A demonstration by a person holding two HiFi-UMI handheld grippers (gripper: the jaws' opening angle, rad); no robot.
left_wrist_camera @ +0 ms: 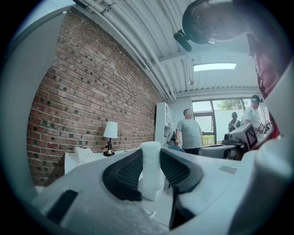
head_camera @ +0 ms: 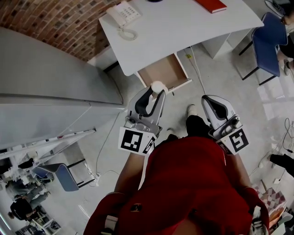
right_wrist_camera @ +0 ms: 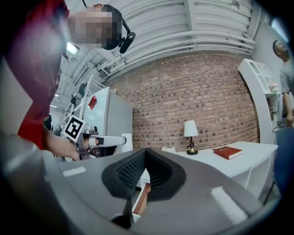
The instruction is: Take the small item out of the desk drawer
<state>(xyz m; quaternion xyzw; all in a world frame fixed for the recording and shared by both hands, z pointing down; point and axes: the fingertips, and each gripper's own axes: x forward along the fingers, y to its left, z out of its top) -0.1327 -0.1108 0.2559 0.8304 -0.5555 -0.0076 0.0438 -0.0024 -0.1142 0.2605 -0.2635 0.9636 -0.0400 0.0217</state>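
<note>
My left gripper is shut on a small white item, a stubby rounded piece standing up between the dark pads. In the left gripper view the small white item fills the gap of the left gripper. It hangs just in front of the open desk drawer, whose bare wooden bottom shows. My right gripper is lower right of the drawer, shut with nothing in it. In its own view the right gripper has its pads pressed together, and the drawer lies beyond them.
The white desk carries a phone and a red book. A blue chair stands at the right and a grey cabinet at the left. A lamp sits by the brick wall. People stand far off.
</note>
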